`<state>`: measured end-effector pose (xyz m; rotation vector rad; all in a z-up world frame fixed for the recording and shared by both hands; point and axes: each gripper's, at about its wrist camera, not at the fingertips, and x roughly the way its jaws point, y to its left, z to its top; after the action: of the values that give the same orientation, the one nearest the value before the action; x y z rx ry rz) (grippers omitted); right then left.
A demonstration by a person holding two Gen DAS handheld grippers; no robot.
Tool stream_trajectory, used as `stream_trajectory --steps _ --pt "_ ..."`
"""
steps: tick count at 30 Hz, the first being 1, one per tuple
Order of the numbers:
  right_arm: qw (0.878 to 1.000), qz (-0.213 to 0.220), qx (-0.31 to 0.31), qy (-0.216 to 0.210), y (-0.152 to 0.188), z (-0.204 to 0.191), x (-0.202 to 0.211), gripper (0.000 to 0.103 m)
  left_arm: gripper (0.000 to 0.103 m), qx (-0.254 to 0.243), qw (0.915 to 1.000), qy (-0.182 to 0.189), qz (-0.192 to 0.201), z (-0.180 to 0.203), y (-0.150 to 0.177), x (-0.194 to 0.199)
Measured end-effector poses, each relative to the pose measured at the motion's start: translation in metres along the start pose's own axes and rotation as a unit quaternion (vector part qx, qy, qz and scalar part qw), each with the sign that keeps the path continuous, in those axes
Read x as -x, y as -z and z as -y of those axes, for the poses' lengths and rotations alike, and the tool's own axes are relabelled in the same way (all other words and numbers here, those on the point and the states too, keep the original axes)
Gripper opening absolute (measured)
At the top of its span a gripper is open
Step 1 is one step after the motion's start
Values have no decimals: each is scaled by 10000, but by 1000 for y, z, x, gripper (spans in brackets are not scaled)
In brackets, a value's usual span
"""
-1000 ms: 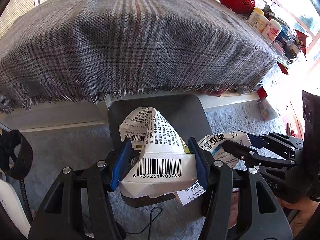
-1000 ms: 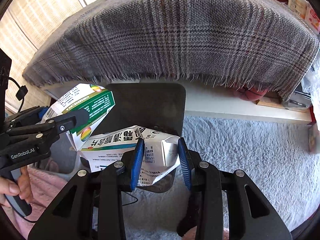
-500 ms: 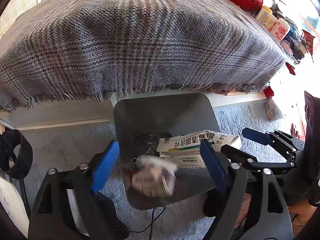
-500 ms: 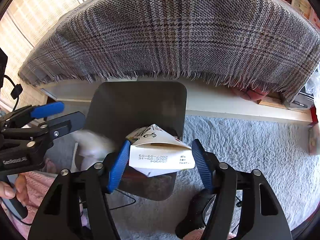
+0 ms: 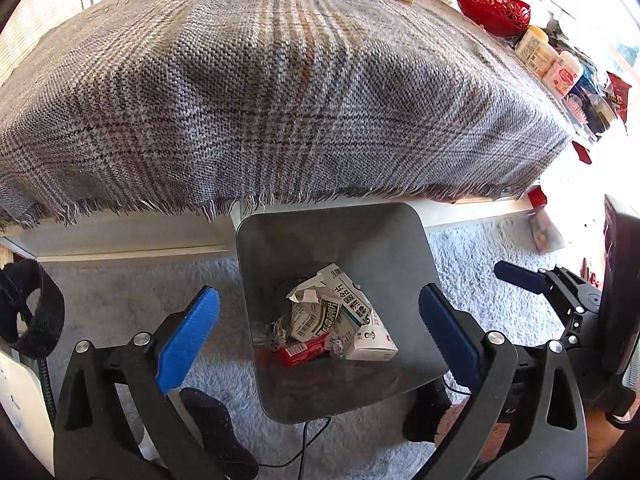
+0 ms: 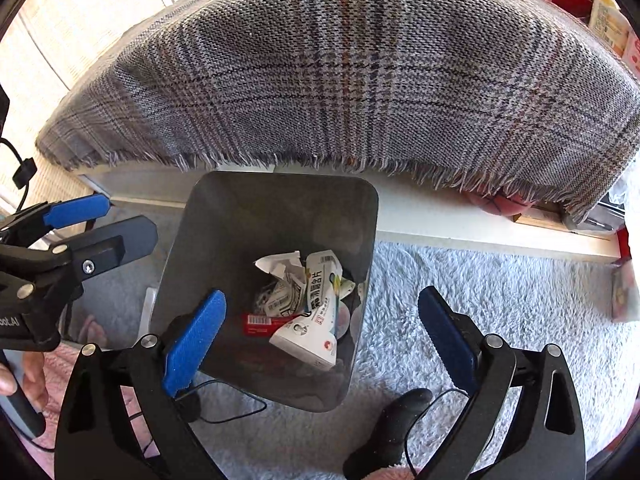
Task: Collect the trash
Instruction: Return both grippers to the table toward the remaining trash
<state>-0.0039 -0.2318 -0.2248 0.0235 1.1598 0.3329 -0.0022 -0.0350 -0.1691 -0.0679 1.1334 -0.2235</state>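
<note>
Both jaws now gape empty — your left gripper and right gripper dropped their cartons into the bin below — go fetch more.

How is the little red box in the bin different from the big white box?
The red box is small, slim and lies flat at the bottom of the bin. The white box is bigger, crumpled and leans tilted over other scraps. The two touch. Both are cardboard packaging with printed barcodes, lying loose in the bin.
</note>
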Motion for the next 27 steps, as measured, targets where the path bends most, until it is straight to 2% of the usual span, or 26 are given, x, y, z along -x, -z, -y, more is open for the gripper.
stream_trajectory --steps 4,7,11,15,21,27 --pt "9988 144 -211 -410 -14 7 24 97 95 -65 9999 -50 122 -3 -12 21" --pt "9978 470 -257 -390 -33 16 54 98 95 -57 9991 -250 350 -10 -29 41" --pt "9929 921 -529 -539 -73 41 95 99 95 173 9976 -288 605 -26 -63 70" --pt "9902 1217 -577 -358 -113 56 116 100 95 127 9955 -479 806 -34 -100 84" --pt "9852 1372 -892 -507 -172 71 109 100 95 389 9928 -643 937 -50 -147 75" --pt "9860 1311 -861 -559 -223 60 85 99 95 257 9924 -789 910 -57 -187 46"
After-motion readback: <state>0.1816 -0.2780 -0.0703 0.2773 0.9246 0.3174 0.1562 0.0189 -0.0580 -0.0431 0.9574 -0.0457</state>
